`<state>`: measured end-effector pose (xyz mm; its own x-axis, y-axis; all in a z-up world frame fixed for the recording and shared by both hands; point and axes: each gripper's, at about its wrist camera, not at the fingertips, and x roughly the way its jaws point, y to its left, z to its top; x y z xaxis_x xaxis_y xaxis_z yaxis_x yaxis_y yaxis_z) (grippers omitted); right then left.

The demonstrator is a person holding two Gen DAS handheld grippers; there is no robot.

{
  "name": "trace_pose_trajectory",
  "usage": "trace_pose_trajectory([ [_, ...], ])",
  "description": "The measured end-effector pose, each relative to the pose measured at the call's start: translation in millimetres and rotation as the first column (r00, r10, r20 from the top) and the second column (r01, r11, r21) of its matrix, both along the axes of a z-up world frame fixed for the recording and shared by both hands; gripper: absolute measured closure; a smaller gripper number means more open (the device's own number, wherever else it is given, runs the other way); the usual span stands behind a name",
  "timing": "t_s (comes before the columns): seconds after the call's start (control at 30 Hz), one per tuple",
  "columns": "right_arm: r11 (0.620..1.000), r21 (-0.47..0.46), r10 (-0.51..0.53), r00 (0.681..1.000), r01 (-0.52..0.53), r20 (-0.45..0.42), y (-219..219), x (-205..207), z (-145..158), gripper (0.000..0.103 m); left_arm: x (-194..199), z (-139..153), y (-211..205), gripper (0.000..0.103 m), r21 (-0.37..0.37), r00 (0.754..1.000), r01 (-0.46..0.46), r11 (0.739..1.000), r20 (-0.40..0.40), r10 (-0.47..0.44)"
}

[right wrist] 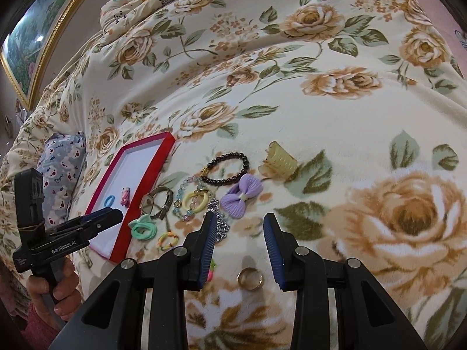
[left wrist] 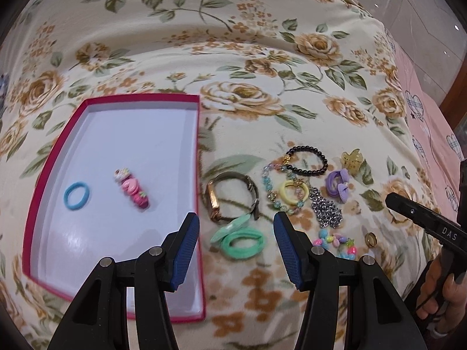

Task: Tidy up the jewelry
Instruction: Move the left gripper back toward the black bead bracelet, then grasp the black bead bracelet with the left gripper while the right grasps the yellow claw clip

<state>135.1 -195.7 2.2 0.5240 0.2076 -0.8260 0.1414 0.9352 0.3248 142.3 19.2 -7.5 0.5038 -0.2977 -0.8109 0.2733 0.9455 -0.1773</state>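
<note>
A red-rimmed box point(left wrist: 52, 157) with a white floor lies on the floral blanket and holds a blue hair tie point(left wrist: 76, 196) and a pink clip point(left wrist: 132, 190). My left gripper point(left wrist: 236, 224) is open and empty above a green hair tie point(left wrist: 243, 243), with a gold watch point(left wrist: 230, 197) just beyond. My right gripper point(right wrist: 240, 223) is open and empty, with a gold ring point(right wrist: 249, 278) lying between its fingers. A black bead bracelet point(right wrist: 226, 165), purple bow point(right wrist: 241, 194), yellow tie point(right wrist: 196, 201), silver chain point(right wrist: 217, 218) and yellow claw clip point(right wrist: 280, 160) lie ahead.
The box also shows in the right wrist view point(right wrist: 143, 180), beside the left gripper's body point(right wrist: 73, 230). A colourful bead bracelet point(left wrist: 340, 243) lies by the left gripper's right finger. A pink box point(left wrist: 429, 134) sits at the far right, and a patterned pillow point(right wrist: 61, 169) at the left.
</note>
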Motion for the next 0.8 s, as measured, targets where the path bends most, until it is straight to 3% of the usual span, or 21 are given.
trace_pose_trajectory([
  [0.33,0.999,-0.041,-0.019,1.0,0.018,-0.023,-14.9,24.1,-8.6,0.059,31.0,-11.2,-42.6,0.05,0.047,0.997,0.07,0.996,-0.016,-0.07],
  [0.8,0.998,-0.056,-0.016,0.999,0.013,-0.052,-28.5,61.5,-27.1,0.058,107.2,-48.0,-101.1,0.05,0.104,0.988,0.139,0.985,-0.081,-0.131],
])
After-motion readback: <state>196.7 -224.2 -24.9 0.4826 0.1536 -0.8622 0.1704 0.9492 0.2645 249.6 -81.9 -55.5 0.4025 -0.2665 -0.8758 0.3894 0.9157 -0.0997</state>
